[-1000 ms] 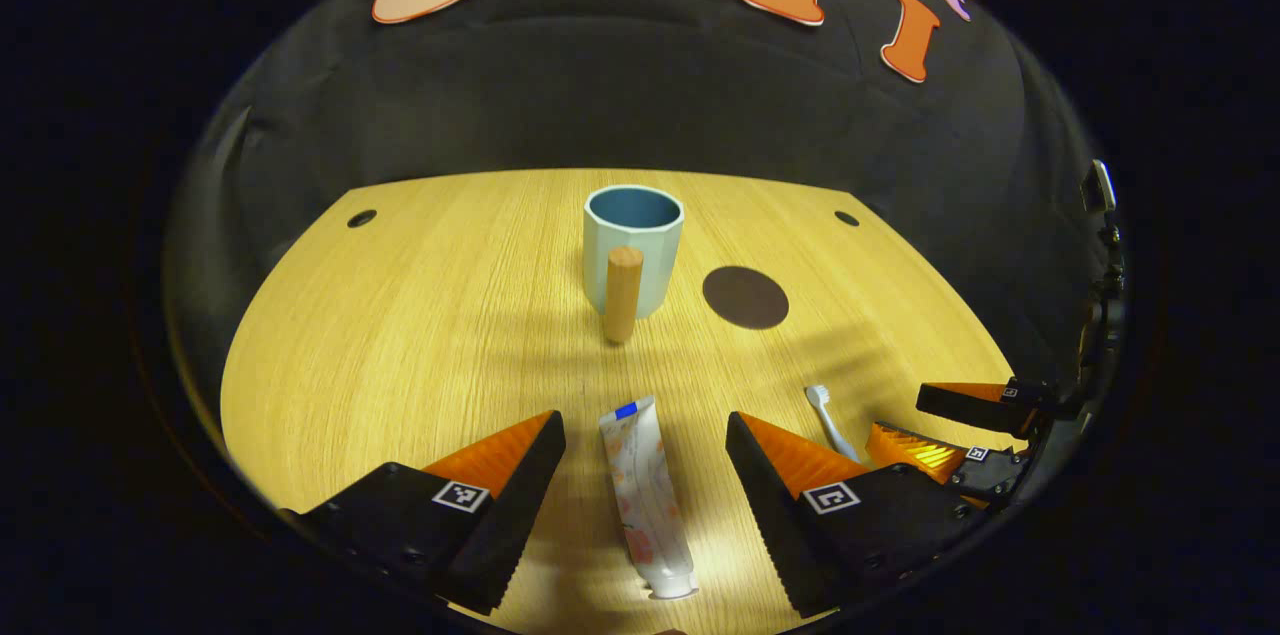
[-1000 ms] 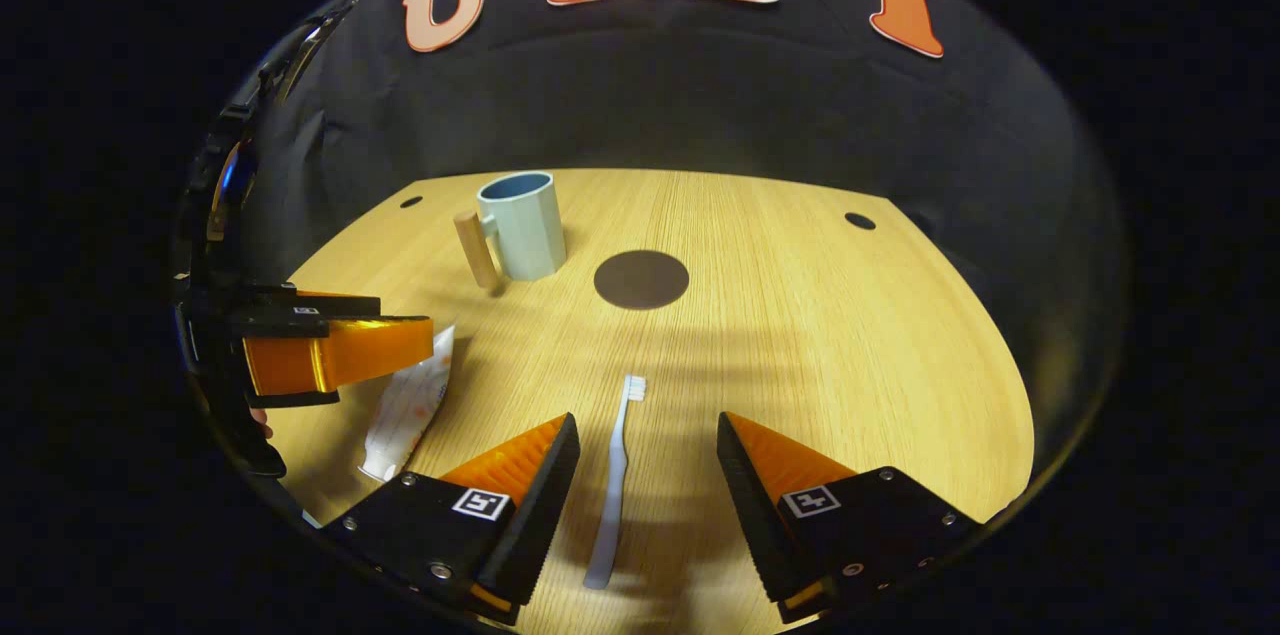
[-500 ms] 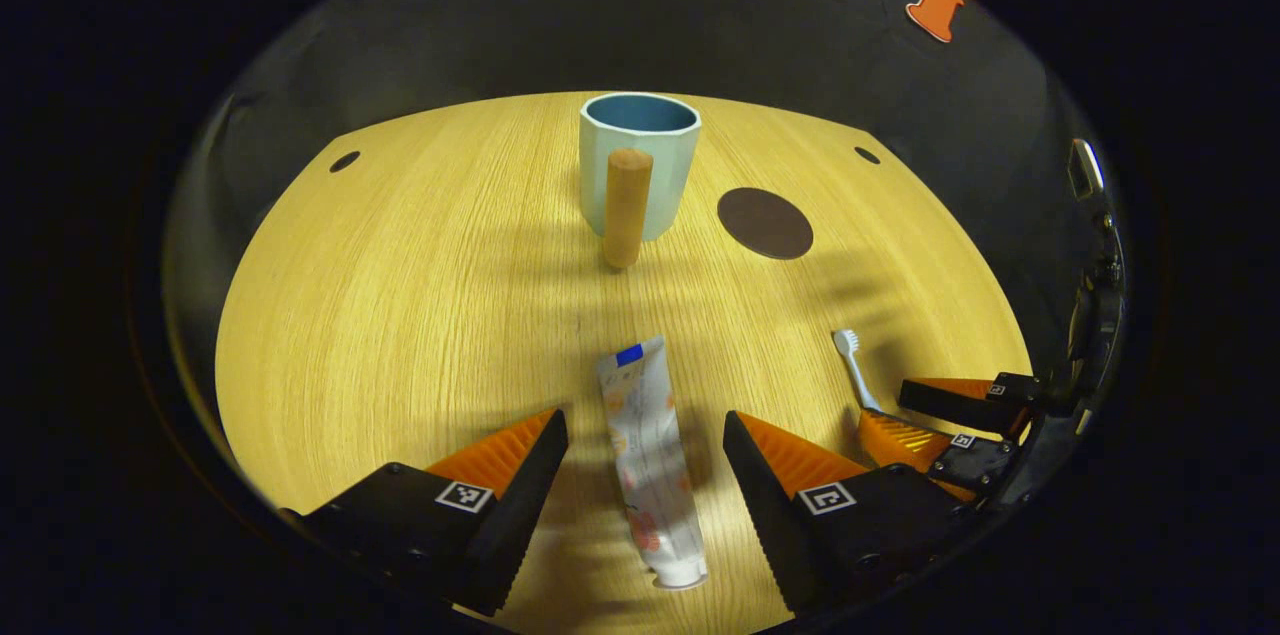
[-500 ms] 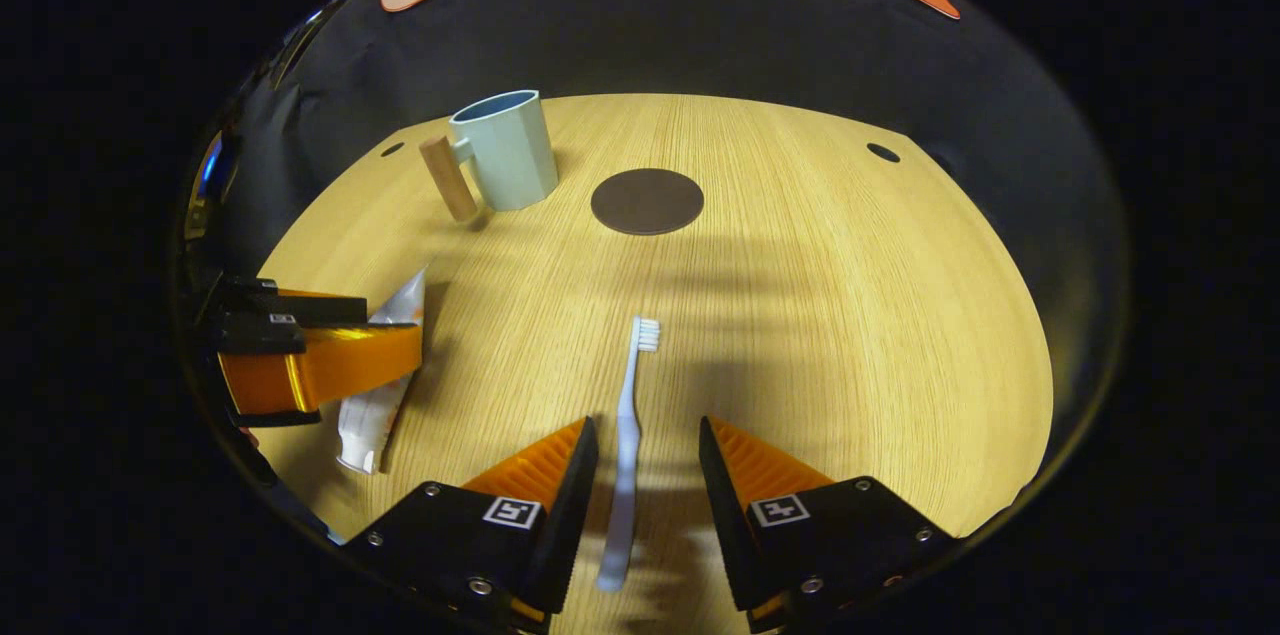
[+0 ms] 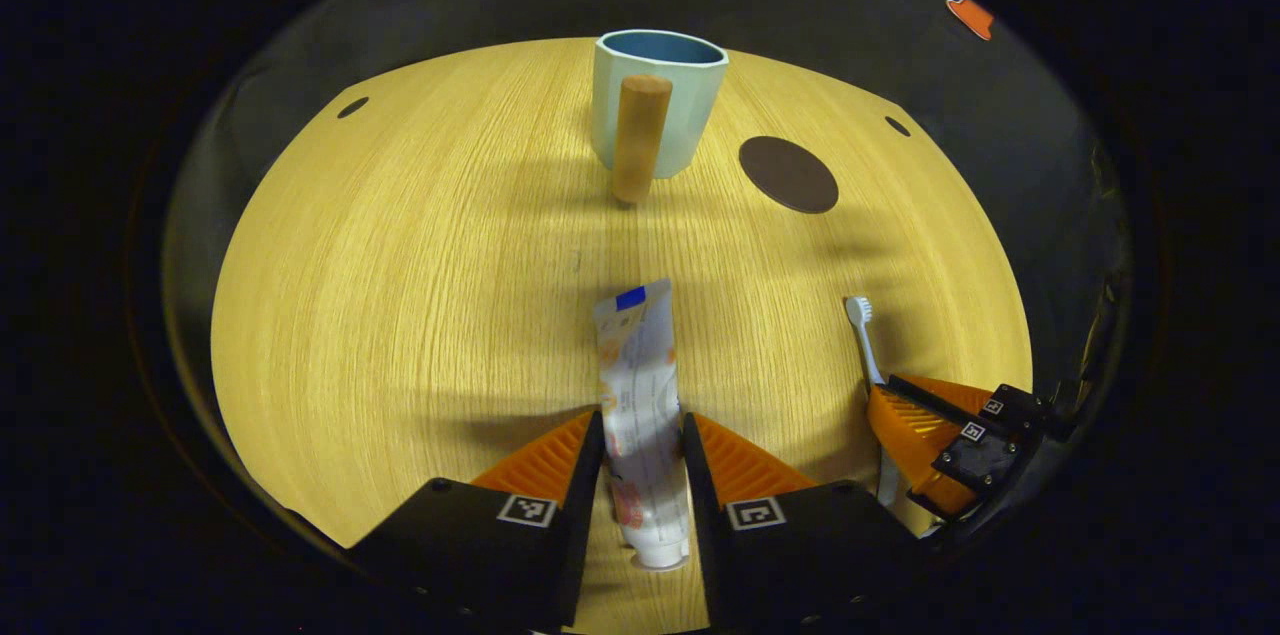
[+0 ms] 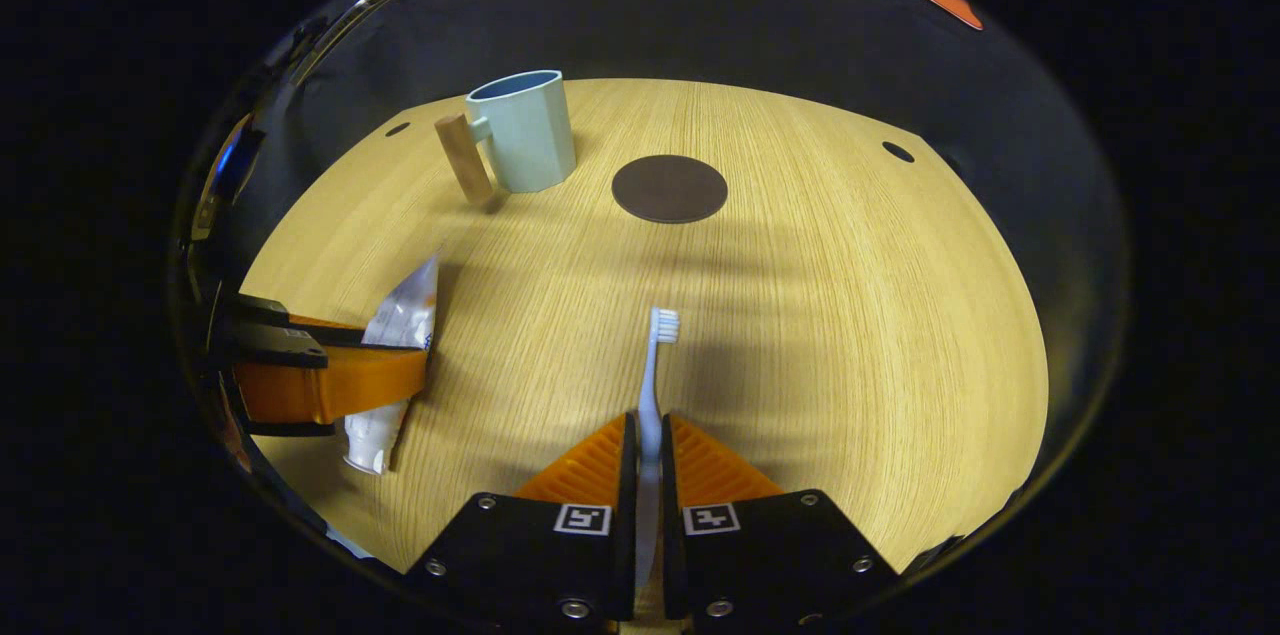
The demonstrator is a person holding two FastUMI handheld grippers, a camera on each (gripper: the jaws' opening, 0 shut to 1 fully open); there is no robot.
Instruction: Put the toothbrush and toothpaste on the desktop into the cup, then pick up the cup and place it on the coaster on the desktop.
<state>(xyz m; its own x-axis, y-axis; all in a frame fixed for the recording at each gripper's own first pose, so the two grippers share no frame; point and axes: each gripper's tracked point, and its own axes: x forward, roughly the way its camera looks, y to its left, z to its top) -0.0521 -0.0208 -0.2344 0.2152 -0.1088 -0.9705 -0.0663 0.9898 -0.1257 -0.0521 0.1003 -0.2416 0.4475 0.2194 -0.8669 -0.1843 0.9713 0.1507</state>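
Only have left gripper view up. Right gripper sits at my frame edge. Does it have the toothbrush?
Observer: Yes. In the right gripper view the right gripper is shut on the toothbrush handle, both fingers pressing, brush head pointing toward the coaster.
Operator: The cup handle hides its own join from here. How is it attached?
Observer: Seen side-on in the right gripper view, the wooden handle joins the cup by a short stub near the rim.

Wide bare stretch of light wooden worktop [image 5: 400,265] btwn both claws and the pale blue mug w/ wooden handle [image 5: 655,110]. Round dark brown coaster [image 6: 669,188] lies flat just beside mug, nothing on it. Mug's handle sticks out toward the near side.
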